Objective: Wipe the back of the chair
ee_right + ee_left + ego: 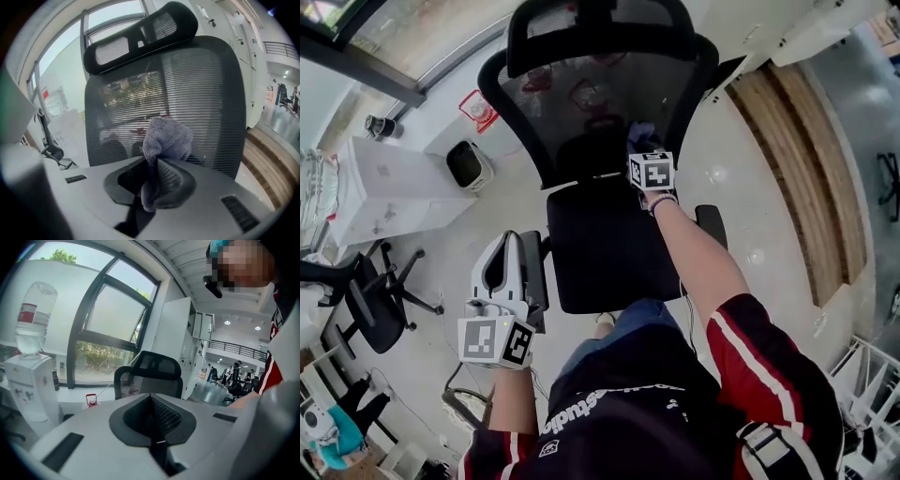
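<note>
A black office chair faces me; its mesh back (581, 103) rises under a black headrest (600, 28), above the seat (605, 248). My right gripper (643, 145) is shut on a grey cloth (639, 133), held at the lower right of the mesh. In the right gripper view the bunched cloth (166, 140) sticks out of the shut gripper (154, 164), close to the chair back (197, 93); contact is unclear. My left gripper (508, 242) hangs low beside the chair's left armrest, shut and empty (151, 397), and the chair (147, 378) stands some way ahead of it.
A white cabinet (389, 187) and a small black-and-white bin (469, 164) stand to the left. Another black office chair (366, 300) is at the far left. A wooden floor strip (806, 178) runs on the right. A water dispenser (30, 380) stands by the window.
</note>
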`<act>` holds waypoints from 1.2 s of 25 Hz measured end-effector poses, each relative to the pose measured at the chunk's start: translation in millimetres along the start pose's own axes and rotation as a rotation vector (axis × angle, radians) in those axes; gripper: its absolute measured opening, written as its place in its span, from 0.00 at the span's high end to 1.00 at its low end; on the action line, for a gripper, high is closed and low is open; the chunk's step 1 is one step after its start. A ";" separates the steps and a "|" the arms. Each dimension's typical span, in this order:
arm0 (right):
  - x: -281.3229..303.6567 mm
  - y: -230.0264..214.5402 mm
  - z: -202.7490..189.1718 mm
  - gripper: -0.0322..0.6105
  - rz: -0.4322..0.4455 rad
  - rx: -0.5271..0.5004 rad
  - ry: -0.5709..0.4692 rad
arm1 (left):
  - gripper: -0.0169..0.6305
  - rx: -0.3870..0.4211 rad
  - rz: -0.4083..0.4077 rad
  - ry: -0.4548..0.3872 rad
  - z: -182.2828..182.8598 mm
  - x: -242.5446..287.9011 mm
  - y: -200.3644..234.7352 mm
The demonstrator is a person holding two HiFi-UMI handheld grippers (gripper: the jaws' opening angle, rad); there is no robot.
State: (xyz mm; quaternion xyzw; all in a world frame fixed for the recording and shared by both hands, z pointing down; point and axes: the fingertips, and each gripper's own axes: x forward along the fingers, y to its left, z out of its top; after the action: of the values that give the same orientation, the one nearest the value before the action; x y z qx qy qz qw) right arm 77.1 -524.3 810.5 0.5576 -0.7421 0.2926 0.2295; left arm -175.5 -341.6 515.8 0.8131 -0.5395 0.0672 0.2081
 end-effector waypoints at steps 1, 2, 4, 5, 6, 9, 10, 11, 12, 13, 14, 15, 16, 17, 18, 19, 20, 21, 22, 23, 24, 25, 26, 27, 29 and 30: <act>5.9 17.0 1.2 0.85 0.020 -0.009 0.000 | 0.94 -0.003 0.011 -0.001 -0.7 -5.4 6.2; 12.0 34.3 1.7 0.85 0.042 -0.018 0.001 | 0.94 -0.006 0.024 -0.002 -1.9 -11.3 12.4; 23.5 70.1 1.3 0.85 0.089 -0.034 0.003 | 0.94 -0.011 0.056 -0.004 -5.1 -25.2 25.1; 29.0 88.8 1.0 0.85 0.114 -0.043 0.006 | 0.94 -0.015 0.076 -0.006 -6.6 -33.3 31.7; 34.4 108.1 0.8 0.85 0.140 -0.052 0.010 | 0.94 -0.020 0.099 -0.008 -7.8 -42.3 38.9; 48.8 165.5 0.6 0.85 0.204 -0.085 0.022 | 0.94 -0.039 0.166 -0.011 -11.4 -71.0 63.7; 52.6 182.4 0.9 0.85 0.218 -0.096 0.024 | 0.94 -0.044 0.183 -0.011 -13.2 -79.4 72.4; 56.2 197.8 0.7 0.85 0.231 -0.104 0.026 | 0.94 -0.050 0.197 -0.010 -15.4 -87.3 80.7; 59.7 212.5 0.0 0.85 0.245 -0.109 0.026 | 0.94 -0.057 0.211 -0.011 -17.9 -95.1 88.6; 63.1 226.8 -0.9 0.85 0.261 -0.113 0.027 | 0.94 -0.065 0.224 -0.013 -20.5 -102.9 95.9; 66.1 240.9 -1.7 0.85 0.276 -0.119 0.029 | 0.94 -0.072 0.239 -0.015 -23.1 -110.1 102.4; 68.7 254.1 -2.1 0.85 0.291 -0.127 0.030 | 0.94 -0.078 0.252 -0.017 -25.4 -116.4 107.6; 70.7 266.0 -2.3 0.85 0.305 -0.136 0.030 | 0.94 -0.082 0.263 -0.019 -27.4 -121.6 111.5; 72.2 276.2 -2.9 0.85 0.317 -0.147 0.032 | 0.94 -0.086 0.273 -0.022 -28.8 -125.9 114.3; 73.2 284.9 -4.3 0.85 0.327 -0.161 0.037 | 0.94 -0.090 0.282 -0.025 -29.8 -129.8 116.5; 73.9 292.1 -5.9 0.85 0.334 -0.178 0.041 | 0.94 -0.093 0.290 -0.027 -30.7 -133.6 118.6; 74.6 298.1 -7.4 0.85 0.339 -0.194 0.044 | 0.94 -0.097 0.297 -0.028 -31.8 -137.5 120.8; 75.4 302.7 -8.7 0.85 0.345 -0.203 0.043 | 0.94 -0.101 0.304 -0.030 -33.3 -141.3 123.1; 75.9 305.7 -9.4 0.85 0.349 -0.204 0.040 | 0.94 -0.104 0.310 -0.032 -35.2 -144.9 125.3; 75.4 307.0 -9.5 0.85 0.352 -0.203 0.035 | 0.94 -0.107 0.314 -0.036 -37.0 -148.1 127.1; 73.3 306.7 -9.0 0.85 0.351 -0.203 0.031 | 0.94 -0.109 0.317 -0.039 -38.3 -150.7 128.0; 69.2 304.9 -7.3 0.85 0.348 -0.205 0.026 | 0.94 -0.110 0.316 -0.044 -38.6 -152.7 127.8; 63.2 301.4 -4.5 0.85 0.342 -0.206 0.020 | 0.94 -0.109 0.312 -0.048 -37.6 -154.0 126.5; 55.4 296.4 -0.7 0.85 0.334 -0.205 0.014 | 0.94 -0.107 0.304 -0.054 -35.3 -154.9 124.3; 35.9 285.8 9.1 0.85 0.334 -0.203 -0.011 | 0.94 -0.101 0.283 -0.069 -28.3 -157.1 117.8; 23.4 279.8 14.8 0.85 0.335 -0.204 -0.029 | 0.94 -0.098 0.273 -0.077 -24.8 -159.2 113.9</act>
State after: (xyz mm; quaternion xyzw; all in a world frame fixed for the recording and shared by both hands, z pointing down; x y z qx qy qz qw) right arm -198.7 -492.9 765.5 0.4041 -0.8538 0.2417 0.2222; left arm -340.8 -234.0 515.3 0.7230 -0.6553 0.0372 0.2156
